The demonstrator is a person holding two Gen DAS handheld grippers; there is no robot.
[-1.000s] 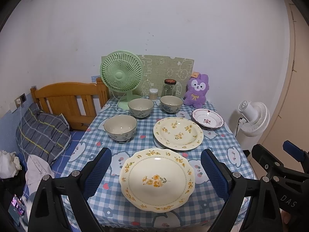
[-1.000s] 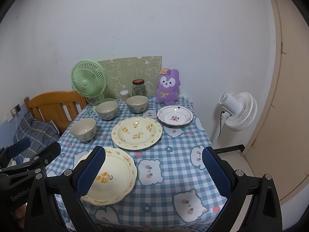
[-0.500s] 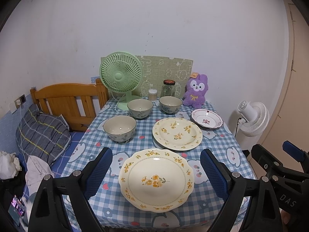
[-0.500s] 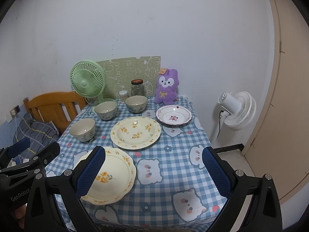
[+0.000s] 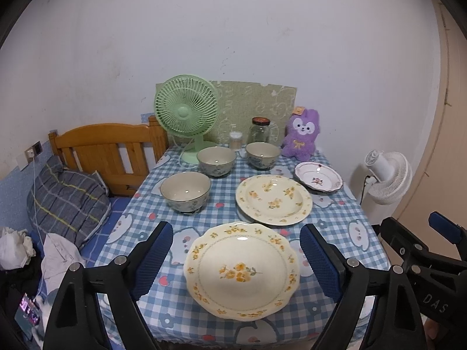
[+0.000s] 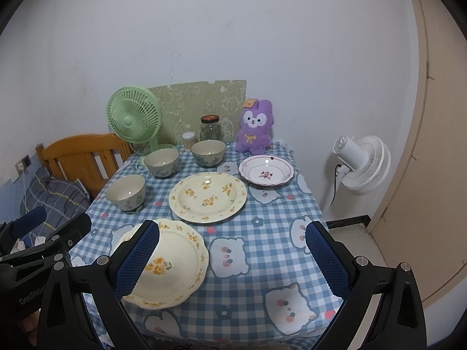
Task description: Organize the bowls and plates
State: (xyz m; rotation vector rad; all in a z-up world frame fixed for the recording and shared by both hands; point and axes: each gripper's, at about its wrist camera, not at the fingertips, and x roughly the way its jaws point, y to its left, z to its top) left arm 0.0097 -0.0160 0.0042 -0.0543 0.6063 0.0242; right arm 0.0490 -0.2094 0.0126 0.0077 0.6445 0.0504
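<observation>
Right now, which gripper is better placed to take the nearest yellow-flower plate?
Probably the left gripper: open, with the scalloped plate centred between its fingers. The right gripper, also open, is aimed at bare tablecloth, plate off towards its left finger.

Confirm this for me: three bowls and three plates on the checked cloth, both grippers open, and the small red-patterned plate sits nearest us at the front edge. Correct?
One thing is off. The red-patterned plate sits at the back right, in front of the purple plush. Nearest the front edge is the scalloped yellow-flowered plate, as the left wrist view shows. Three bowls, three plates, left gripper and right gripper open: right.
</observation>
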